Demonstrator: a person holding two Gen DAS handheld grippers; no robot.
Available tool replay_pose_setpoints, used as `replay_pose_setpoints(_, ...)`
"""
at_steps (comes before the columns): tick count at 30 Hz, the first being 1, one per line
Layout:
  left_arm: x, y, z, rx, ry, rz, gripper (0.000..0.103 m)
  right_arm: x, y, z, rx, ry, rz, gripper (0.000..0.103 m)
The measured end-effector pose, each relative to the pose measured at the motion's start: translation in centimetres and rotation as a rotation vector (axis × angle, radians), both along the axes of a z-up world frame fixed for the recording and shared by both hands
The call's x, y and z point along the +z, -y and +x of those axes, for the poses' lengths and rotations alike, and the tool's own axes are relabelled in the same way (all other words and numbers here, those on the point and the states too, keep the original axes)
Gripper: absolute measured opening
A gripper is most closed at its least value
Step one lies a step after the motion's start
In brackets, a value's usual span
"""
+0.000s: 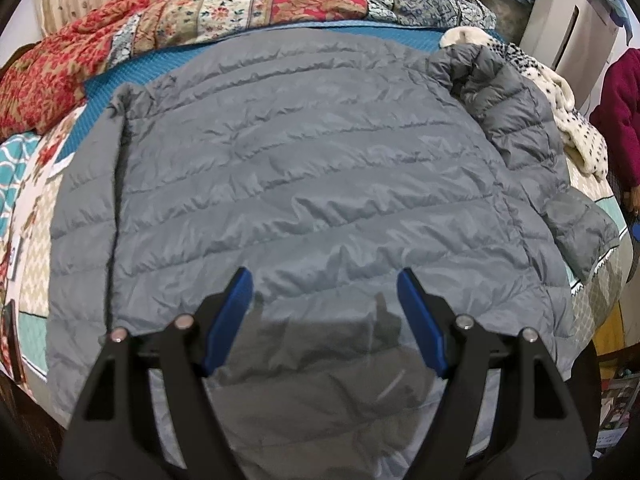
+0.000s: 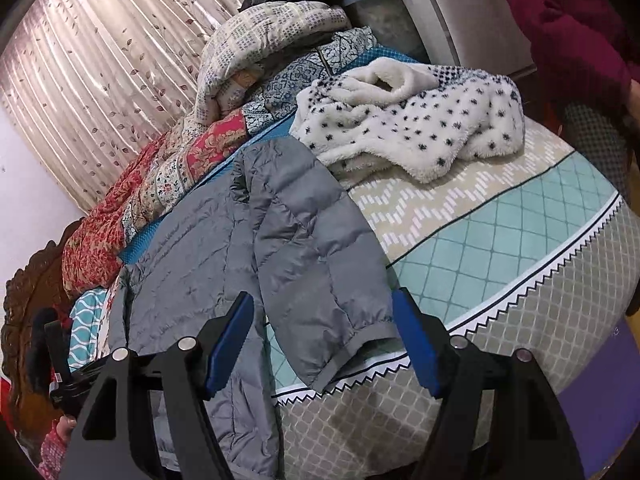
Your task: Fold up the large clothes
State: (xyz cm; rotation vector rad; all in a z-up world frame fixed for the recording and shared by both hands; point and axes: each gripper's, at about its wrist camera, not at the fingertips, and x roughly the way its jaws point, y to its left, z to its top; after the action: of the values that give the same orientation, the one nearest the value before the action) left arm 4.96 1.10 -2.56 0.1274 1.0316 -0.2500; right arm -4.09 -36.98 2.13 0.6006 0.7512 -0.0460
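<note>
A large grey puffer jacket [image 1: 304,168] lies spread flat on the bed, its quilted panel facing up. My left gripper [image 1: 326,280] hovers open over the jacket's near edge, with nothing between its blue pads [image 1: 236,320]. In the right wrist view the jacket's body [image 2: 192,256] runs to the left, and one sleeve [image 2: 316,264] lies out over the bedsheet. My right gripper [image 2: 323,298] stands open just above that sleeve's cuff [image 2: 360,344]. The cuff lies between the two fingers, and the pads do not press on it.
A white fleece garment [image 2: 408,128] with dark dots lies beyond the sleeve. A rolled patchwork quilt [image 1: 180,20] runs along the bed's far side. A person in a maroon sleeve [image 2: 568,20] stands at the right. The patterned bedsheet [image 2: 500,240] drops off at the near edge.
</note>
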Motion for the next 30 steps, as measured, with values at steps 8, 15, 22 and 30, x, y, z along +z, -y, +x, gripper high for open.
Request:
replay_pose_setpoints(8,0.5,-1.1,-0.6,0.011,0.023,-0.031,0.072,-0.6,0.9,-1.2,-0.040,0.007,0.098,0.067)
replay_pose_setpoints(15,0.2,-4.0,-1.4,0.011,0.022,-0.073,0.072,-3.7,-0.8,-1.3,-0.039,-0.066,0.150,0.067)
replay_pose_setpoints(22,-1.1,-5.5,-1.1,0.012,0.008,-0.108,0.072,-7.2,-0.8,0.9,-0.058,-0.172,0.159,0.016)
replay_pose_setpoints(30,2.7,-5.0,-1.0,-0.041,0.096,-0.221,0.072,3.8,-5.4,4.9,0.125,0.041,0.047,0.000)
